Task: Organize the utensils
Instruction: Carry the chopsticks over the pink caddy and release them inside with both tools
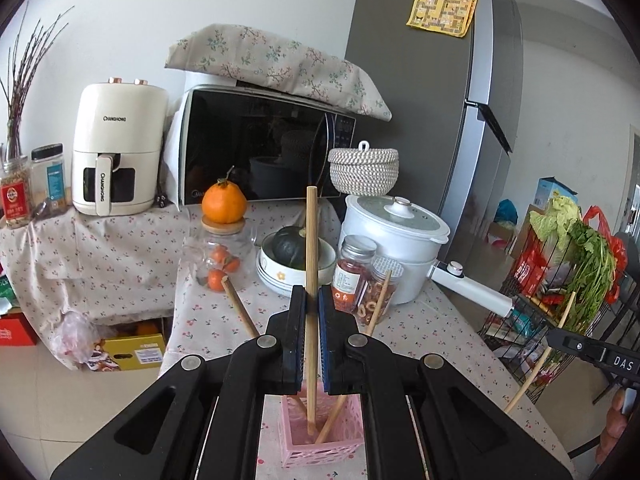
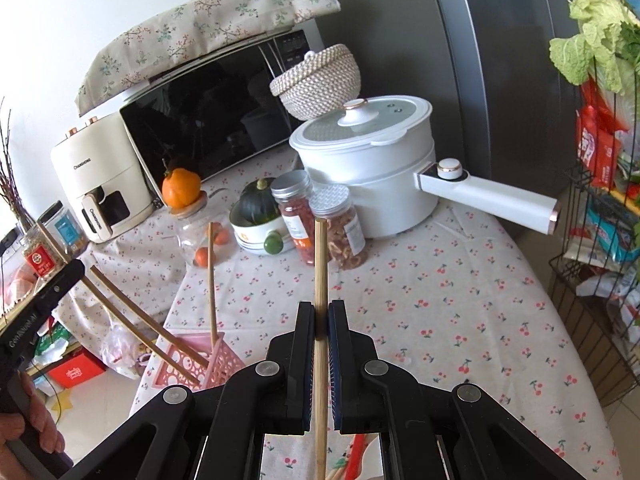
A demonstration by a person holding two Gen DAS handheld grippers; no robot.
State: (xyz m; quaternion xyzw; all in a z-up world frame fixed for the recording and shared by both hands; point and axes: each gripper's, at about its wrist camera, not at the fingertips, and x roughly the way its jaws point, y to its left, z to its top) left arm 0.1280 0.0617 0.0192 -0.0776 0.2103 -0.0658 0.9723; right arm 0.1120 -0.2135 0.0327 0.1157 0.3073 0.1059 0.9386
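Observation:
My left gripper (image 1: 311,300) is shut on an upright wooden chopstick (image 1: 311,248) whose lower end stands inside the pink perforated basket (image 1: 320,446) directly below. Two more chopsticks (image 1: 240,312) lean out of that basket. My right gripper (image 2: 321,316) is shut on another wooden chopstick (image 2: 320,264), held upright above the tablecloth. In the right wrist view the pink basket (image 2: 188,360) sits at the table's left edge with several chopsticks (image 2: 132,326) leaning in it, and the left gripper (image 2: 40,300) shows at far left. The right gripper (image 1: 592,350) shows at far right in the left wrist view.
On the cherry-print tablecloth (image 2: 460,300) stand two snack jars (image 2: 316,220), a white pot (image 2: 372,160) with a long handle, a bowl with a green squash (image 2: 260,216), a glass jar (image 1: 222,256) topped by an orange, a microwave (image 1: 260,144) and an air fryer (image 1: 116,148). A wire vegetable rack (image 2: 592,240) stands on the right.

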